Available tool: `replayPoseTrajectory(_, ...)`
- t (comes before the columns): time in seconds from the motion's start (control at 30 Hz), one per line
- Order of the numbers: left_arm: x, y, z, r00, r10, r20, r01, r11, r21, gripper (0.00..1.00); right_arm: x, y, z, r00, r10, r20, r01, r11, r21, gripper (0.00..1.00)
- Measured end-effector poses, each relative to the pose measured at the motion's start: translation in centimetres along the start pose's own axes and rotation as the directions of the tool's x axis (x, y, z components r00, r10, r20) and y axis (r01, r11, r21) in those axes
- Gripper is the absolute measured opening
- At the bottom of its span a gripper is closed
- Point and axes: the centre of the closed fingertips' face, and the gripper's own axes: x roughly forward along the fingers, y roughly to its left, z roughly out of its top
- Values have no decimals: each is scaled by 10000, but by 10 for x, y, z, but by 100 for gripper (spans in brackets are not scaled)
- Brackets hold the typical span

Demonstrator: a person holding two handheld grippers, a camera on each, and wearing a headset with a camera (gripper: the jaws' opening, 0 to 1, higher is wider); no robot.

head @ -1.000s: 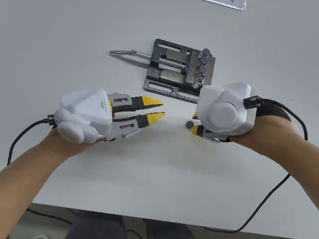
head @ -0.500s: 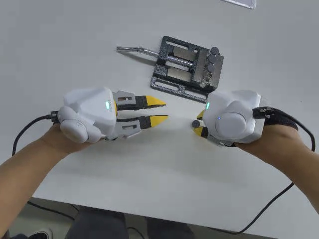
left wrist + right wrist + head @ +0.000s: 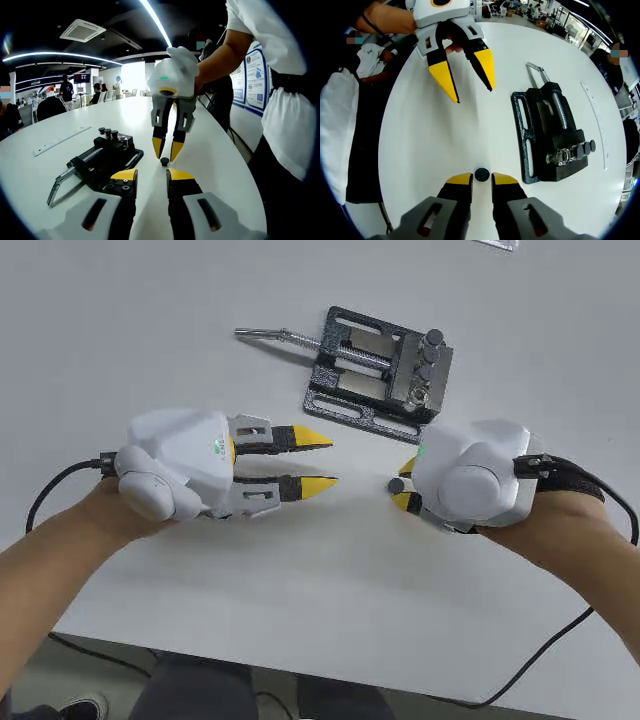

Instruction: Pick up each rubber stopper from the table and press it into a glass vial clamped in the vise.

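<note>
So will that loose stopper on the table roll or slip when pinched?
The stopper sits flat on its end, so it probably won't roll. It looks small and rubbery, so likely light and grippy. It could tip if pinched off-centre.

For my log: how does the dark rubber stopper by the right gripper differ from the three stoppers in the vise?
The loose dark rubber stopper lies on the white table; the three stoppers sit in the black metal vise. The loose one is alone by the right gripper; the three form a row. All are dark and round.
</note>
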Motion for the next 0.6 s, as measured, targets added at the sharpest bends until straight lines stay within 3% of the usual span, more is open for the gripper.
replayPoseTrajectory(0.6,-1,-6,-2,9976,-636,-281,637,9980,55,32,2,0,-3,9999,-12,-172,8,9997,-232,14)
